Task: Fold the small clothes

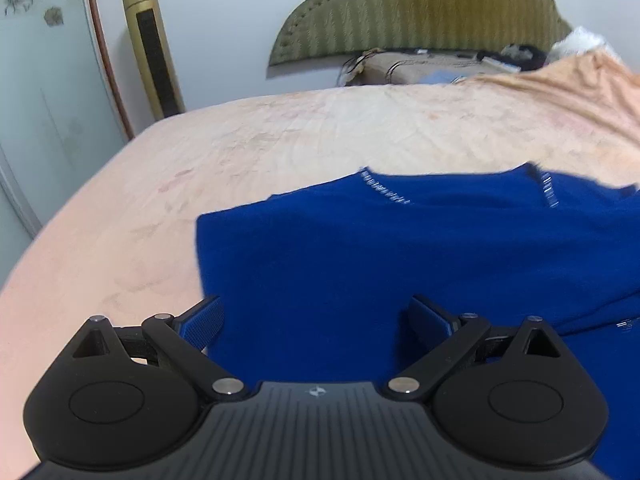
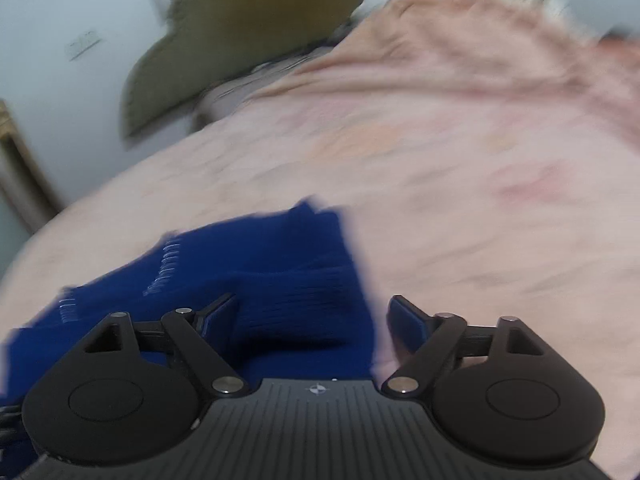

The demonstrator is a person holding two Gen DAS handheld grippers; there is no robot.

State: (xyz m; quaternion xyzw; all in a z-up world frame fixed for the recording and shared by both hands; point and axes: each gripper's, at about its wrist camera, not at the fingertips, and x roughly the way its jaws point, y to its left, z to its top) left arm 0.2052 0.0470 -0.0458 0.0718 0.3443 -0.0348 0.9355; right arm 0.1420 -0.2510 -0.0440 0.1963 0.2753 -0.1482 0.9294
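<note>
A dark blue knitted garment (image 1: 380, 248) with small silver trim lies spread on a pink bed cover (image 1: 240, 152). My left gripper (image 1: 316, 312) is open, its fingers wide apart over the garment's near left edge, holding nothing. In the right wrist view the same garment (image 2: 256, 280) lies to the left and below, its right edge running between the fingers. My right gripper (image 2: 314, 312) is open and holds nothing. The right view is blurred.
A gold tower fan (image 1: 152, 44) stands by the wall at the bed's far left. An olive headboard (image 1: 424, 12) is at the back, with a bedside unit (image 1: 420, 68) below it. A bunched peach blanket (image 1: 580, 80) lies at the far right.
</note>
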